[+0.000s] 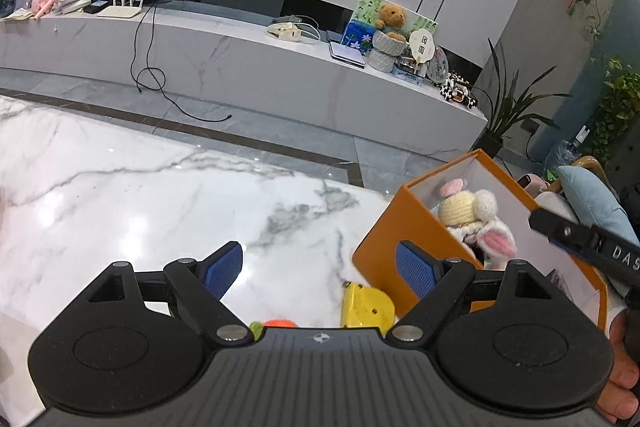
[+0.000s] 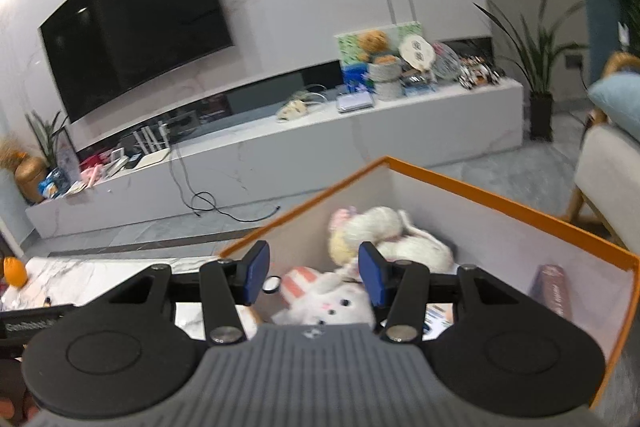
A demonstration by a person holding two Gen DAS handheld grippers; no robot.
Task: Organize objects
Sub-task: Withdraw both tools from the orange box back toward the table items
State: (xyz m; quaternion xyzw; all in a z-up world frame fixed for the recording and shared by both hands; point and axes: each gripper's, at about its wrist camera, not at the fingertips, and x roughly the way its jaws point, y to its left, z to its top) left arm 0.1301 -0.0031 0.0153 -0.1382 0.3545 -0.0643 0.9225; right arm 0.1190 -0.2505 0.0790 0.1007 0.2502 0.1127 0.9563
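1. My left gripper [image 1: 320, 269] hangs over the white marble worktop [image 1: 160, 203] with its blue pads spread wide and nothing between them.
2. Just under that gripper's body, a yellow object [image 1: 366, 305] lies on the worktop, touching or nearly touching the foot of the orange box [image 1: 404, 223]; I cannot tell what it is.
3. A small orange-and-green thing [image 1: 276, 323] peeks out beside it, mostly hidden by the gripper.
4. My right gripper [image 2: 314, 273] is over the open top of the orange box [image 2: 500, 193], its jaws partly apart and gripping nothing.
5. Inside the box, a white plush rabbit [image 2: 332, 301] lies below the pads, with a second cream-and-white knitted toy [image 2: 376, 231] behind it towards the far corner.
6. A purple book-like item [image 2: 554, 287] leans against the box's right inner wall.
7. In the left view, the knitted toys [image 1: 472, 215] show above the box's rim, and the right gripper's black tip [image 1: 560, 227] reaches over it.
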